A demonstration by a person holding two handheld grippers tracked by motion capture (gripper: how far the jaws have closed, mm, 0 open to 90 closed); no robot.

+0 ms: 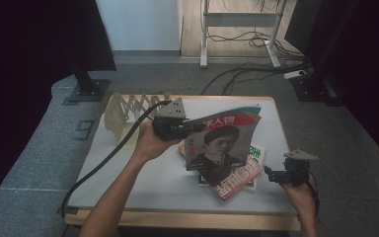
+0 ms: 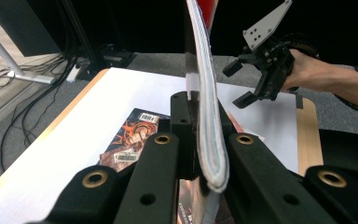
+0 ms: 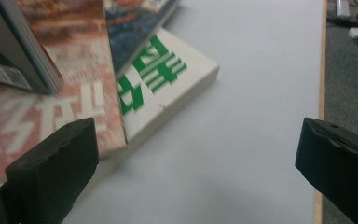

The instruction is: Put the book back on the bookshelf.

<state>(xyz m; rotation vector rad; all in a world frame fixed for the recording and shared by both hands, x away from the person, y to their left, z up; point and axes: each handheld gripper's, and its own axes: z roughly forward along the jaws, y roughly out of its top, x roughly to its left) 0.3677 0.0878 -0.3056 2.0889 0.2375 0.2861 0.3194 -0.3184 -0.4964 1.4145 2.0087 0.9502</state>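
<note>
The left claw [image 1: 190, 127] is clamped shut on the left edge of a magazine [image 1: 224, 143], which is held raised above the middle of the worktop [image 1: 153, 182]. The right claw [image 1: 272, 174] is spread wide and empty, near the front right corner, just beside the stack of magazines [image 3: 74, 93]. The lifted magazine should be kept level and gripped deep at the spine. Red Chinese characters are carried on its cover; green characters are printed on a white book [image 3: 168, 79]; barcode labels are seen in the left gripper view.

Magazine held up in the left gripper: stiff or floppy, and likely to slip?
Probably floppy: the magazine bows away from the left gripper, which clamps only one edge. Its glossy cover may be slippery. It looks thin, so likely light.
</note>
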